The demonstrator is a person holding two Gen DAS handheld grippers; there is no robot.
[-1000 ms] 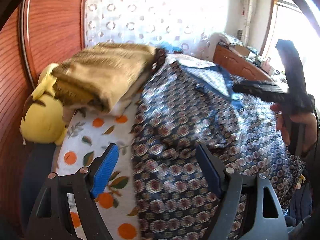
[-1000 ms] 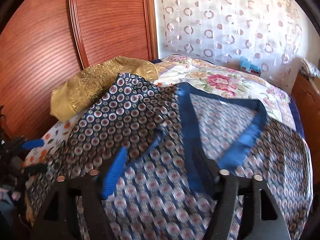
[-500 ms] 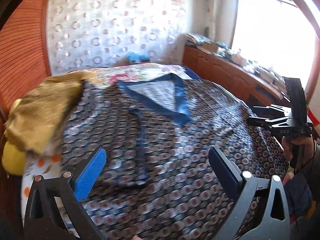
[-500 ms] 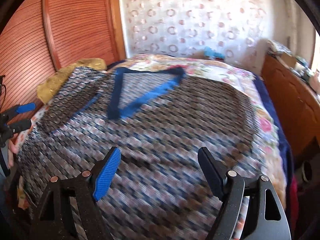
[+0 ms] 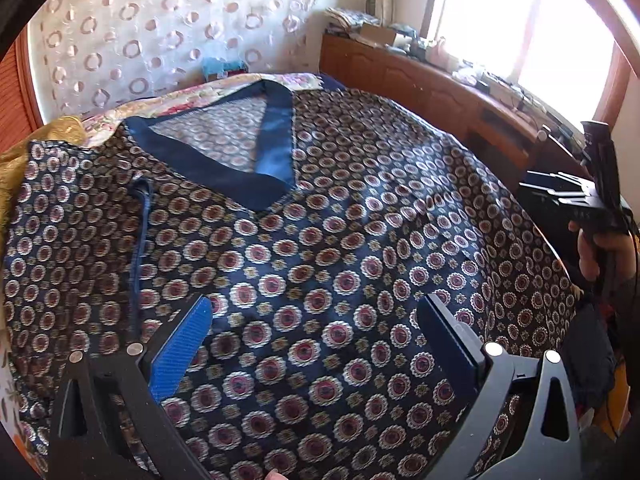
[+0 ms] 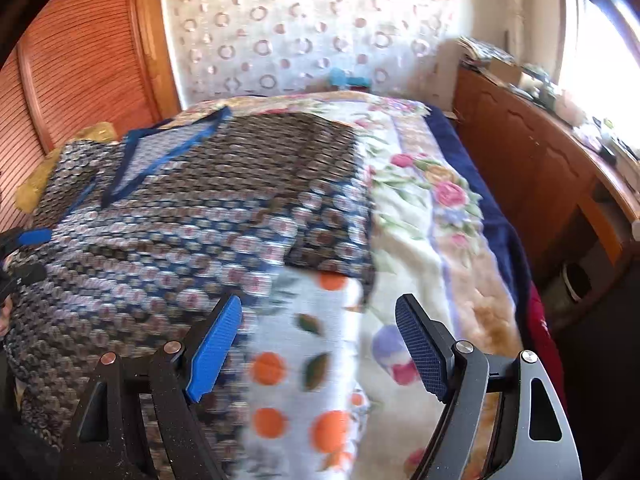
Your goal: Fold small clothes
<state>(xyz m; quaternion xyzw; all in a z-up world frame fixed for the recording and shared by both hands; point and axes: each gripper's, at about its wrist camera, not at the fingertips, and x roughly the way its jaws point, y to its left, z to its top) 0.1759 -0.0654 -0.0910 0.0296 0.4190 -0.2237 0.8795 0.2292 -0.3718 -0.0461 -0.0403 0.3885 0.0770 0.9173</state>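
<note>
A patterned V-neck garment [image 5: 320, 248] is shown spread flat across the bed [image 6: 432, 240], neckline toward the far edge; the left gripper [image 5: 316, 344] is held above its lower part, fingers spread, nothing gripped; the right gripper [image 6: 320, 344] is held over the bed's near edge beside the garment's sleeve [image 6: 332, 240], fingers likewise spread.

Patterned shirt [image 5: 320, 264] spread flat (blue V-neck).

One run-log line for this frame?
shirt spread flat on bed | left gripper open above it | right gripper open, empty
</note>
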